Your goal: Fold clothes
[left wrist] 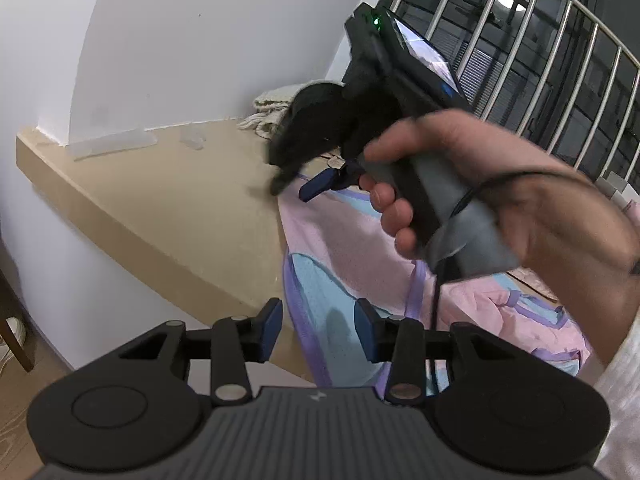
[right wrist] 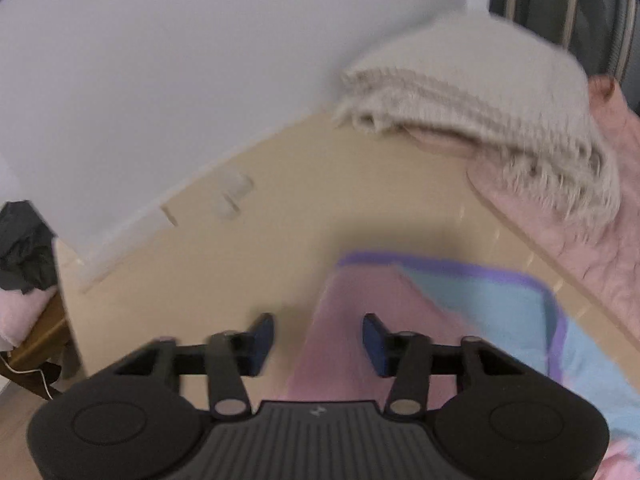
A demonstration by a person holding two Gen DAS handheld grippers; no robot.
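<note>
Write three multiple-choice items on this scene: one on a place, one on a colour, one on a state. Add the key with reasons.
1. Where does the folded beige knit lie?
A. at the table's far end by the wall
B. on the floor
C. on a chair

2. What colour trims the pink garment?
A. red
B. purple
C. black

3. How is the left gripper?
A. shut on cloth
B. open
C. out of view

Key: 1 A, it lies against the white wall; 2 B, purple bands edge the panels; 3 B, its fingers stand apart, holding nothing.

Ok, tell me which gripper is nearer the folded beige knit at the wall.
Right. The right gripper hangs open just short of the beige knit; the left gripper hangs open back at the table's near edge over the pink-and-blue garment.
</note>
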